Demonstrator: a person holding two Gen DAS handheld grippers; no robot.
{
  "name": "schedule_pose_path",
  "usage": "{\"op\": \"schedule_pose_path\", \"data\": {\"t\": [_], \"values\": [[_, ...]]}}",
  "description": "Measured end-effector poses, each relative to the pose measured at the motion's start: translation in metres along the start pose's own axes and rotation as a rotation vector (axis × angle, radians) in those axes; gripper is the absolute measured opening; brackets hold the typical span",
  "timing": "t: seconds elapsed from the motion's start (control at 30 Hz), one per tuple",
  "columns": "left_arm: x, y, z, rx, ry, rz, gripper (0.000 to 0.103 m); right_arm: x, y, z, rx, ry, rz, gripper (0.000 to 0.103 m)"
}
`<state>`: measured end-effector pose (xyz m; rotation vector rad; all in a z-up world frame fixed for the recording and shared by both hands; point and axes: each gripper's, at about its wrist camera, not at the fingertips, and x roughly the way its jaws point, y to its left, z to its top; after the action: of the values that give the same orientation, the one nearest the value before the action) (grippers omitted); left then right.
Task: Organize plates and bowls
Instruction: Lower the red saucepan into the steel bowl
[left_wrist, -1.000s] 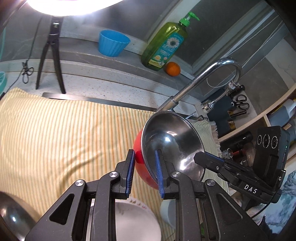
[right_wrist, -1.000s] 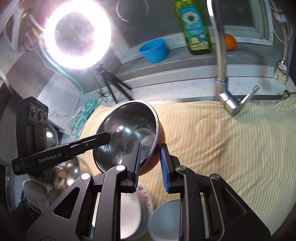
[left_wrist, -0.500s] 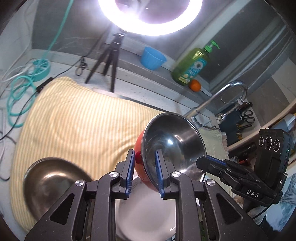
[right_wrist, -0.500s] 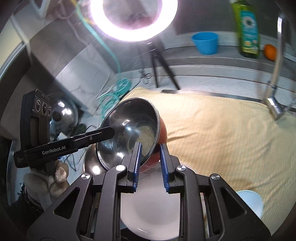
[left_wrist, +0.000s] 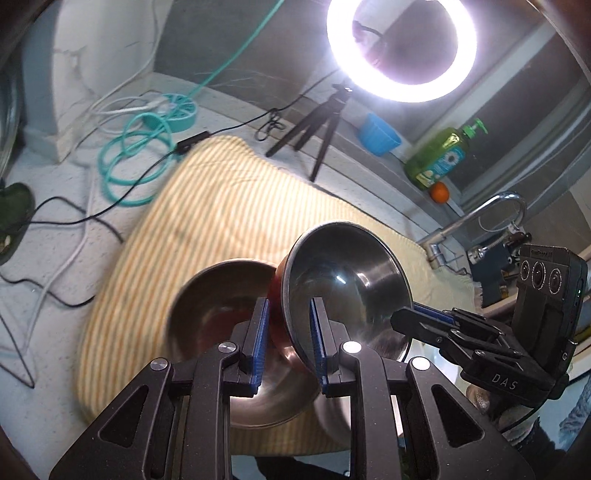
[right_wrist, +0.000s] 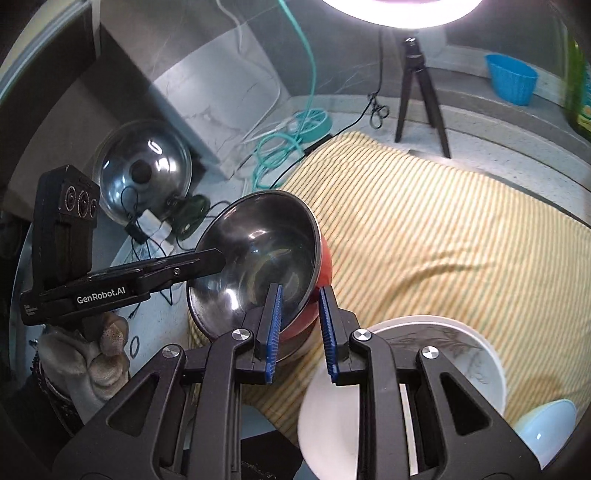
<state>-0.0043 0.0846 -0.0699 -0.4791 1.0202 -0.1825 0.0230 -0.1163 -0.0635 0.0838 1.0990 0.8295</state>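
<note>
Metal inside and red outside, the bowl is hard and stiff, and it is probably light. Its shiny wall looks slippery, so the thin rim is the best place to hold it. That is where both tools grip. The left tool is clamped on one side of the rim, one pad inside and one on the red outside. The right tool is clamped on the other side in the same way. A drop would likely dent or clang it, not break it.

The bowl hangs tilted in the air, just above the steel bowl that sits on the striped cloth. It seems ready to go inside that one.

The cloth is soft and yellow and covers much of the speckled bench. Beside the steel bowl, toward the near edge of the cloth, is a white plate, which could break. A pale blue bowl is just past the plate. Far behind the steel bowl stand a ring light on a tripod, a blue cup and a green soap bottle. Cables lie on the bench beside the cloth.
</note>
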Motion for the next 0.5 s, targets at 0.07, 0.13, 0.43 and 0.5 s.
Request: {"op": "schedule_pose_path", "data": {"t": [0.07,0.13,0.43,0.5], "values": [[0.0,0.009,-0.003,-0.01,0.006,0.016,0.018,0.011,0.006,-0.002,-0.016,0.024,0.0,0.022],[0.002,0.019,-0.006,-0.021,0.017,0.028,0.018,0.022,0.013,-0.003,-0.033,0.047,-0.008,0.022],[0.014,0.036,-0.017,-0.025,0.054,0.066,0.018,0.05,0.017,-0.005,-0.063,0.111,-0.037,0.022],[0.016,0.039,-0.017,-0.023,0.061,0.072,0.018,0.054,0.019,-0.004,-0.072,0.119,-0.046,0.022]]}}
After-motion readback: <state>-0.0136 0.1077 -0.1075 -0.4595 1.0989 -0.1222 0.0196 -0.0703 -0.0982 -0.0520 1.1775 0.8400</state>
